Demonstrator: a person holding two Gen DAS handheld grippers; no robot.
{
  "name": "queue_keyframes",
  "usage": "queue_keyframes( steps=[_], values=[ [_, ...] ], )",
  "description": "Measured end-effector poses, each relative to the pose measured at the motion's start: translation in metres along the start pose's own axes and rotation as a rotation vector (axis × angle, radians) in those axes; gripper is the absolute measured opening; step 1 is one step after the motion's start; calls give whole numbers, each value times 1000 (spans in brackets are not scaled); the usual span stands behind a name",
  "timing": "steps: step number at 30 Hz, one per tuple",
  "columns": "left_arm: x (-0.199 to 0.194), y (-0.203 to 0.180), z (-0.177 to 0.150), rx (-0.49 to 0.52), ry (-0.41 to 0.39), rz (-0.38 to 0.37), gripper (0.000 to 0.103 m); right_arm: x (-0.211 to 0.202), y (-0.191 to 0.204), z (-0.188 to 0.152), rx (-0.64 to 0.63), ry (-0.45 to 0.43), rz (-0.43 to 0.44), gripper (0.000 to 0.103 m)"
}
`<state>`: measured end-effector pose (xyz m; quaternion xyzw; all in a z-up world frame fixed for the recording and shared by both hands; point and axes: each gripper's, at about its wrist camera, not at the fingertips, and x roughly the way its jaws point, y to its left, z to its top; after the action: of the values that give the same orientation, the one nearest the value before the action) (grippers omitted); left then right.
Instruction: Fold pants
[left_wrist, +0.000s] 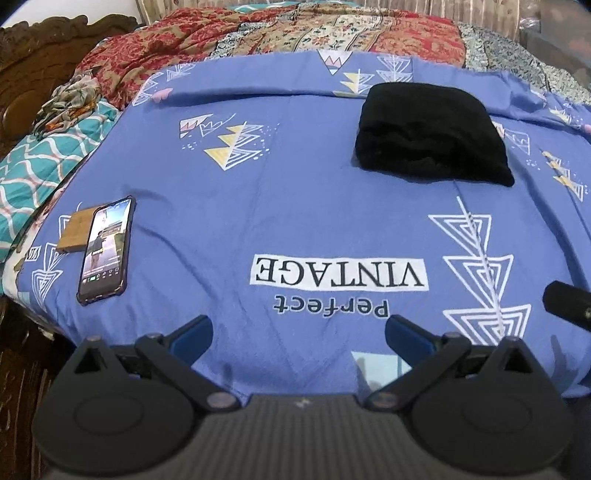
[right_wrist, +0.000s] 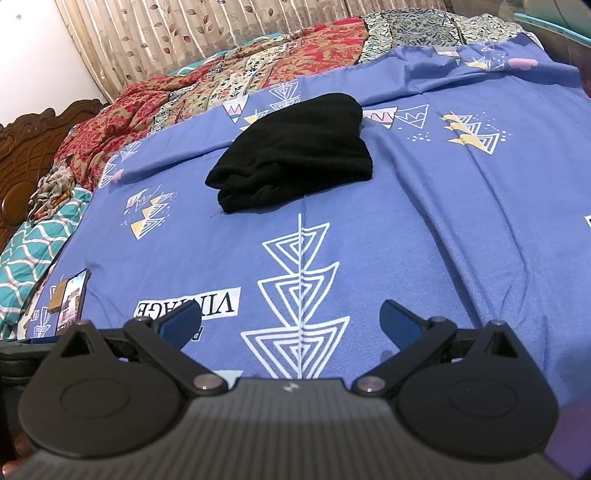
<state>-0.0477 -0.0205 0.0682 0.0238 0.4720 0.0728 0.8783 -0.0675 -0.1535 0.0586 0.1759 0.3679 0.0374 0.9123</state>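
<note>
The left tool (left_wrist: 299, 332) is spread wide and holds nothing; the right tool (right_wrist: 291, 317) is likewise spread and empty. The black pants (left_wrist: 432, 134) lie folded in a compact bundle on the blue bedsheet (left_wrist: 258, 192), well ahead of both tools. A phone (left_wrist: 105, 251) lies ahead-left of the left tool.

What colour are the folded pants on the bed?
Plain black, no visible pattern. The pants show best in the right wrist view, lying on the blue printed sheet.
</note>
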Motion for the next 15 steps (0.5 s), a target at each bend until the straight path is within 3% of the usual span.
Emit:
queue_keyframes(
  steps=[15],
  values=[
    [7, -1, 0, 18, 42, 19, 103, 2, 0, 0, 0, 8, -1, 103]
  ],
)
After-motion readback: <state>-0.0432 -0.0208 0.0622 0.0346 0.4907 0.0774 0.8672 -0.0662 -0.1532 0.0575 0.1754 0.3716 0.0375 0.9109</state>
